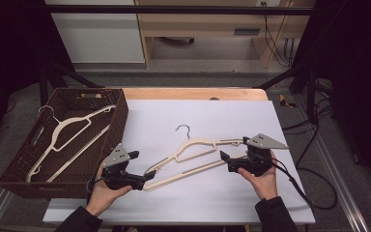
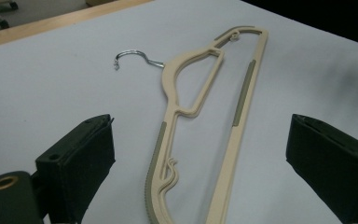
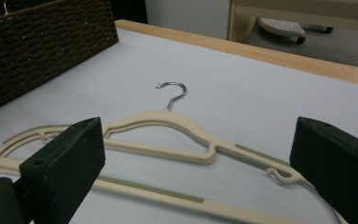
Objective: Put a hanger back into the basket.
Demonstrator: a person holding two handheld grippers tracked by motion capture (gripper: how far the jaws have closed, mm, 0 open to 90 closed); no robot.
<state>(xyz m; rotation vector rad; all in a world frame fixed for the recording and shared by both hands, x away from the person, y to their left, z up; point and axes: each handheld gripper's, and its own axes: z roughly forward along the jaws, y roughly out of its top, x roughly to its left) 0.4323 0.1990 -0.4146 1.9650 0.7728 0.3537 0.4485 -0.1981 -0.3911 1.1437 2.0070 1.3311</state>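
A cream hanger [image 1: 193, 154] lies flat on the white table cover [image 1: 212, 193], stretched between the two grippers. The left gripper [image 1: 142, 179] has its jaws spread wide, one on each side of the hanger's near end, neither touching it. The right gripper [image 1: 229, 159] is also spread wide, its jaws straddling the hanger's other end without gripping. The metal hook [image 1: 183, 129] points away from both. Beyond the left gripper sits a brown woven basket [image 1: 118, 121] holding another hanger [image 1: 67, 137].
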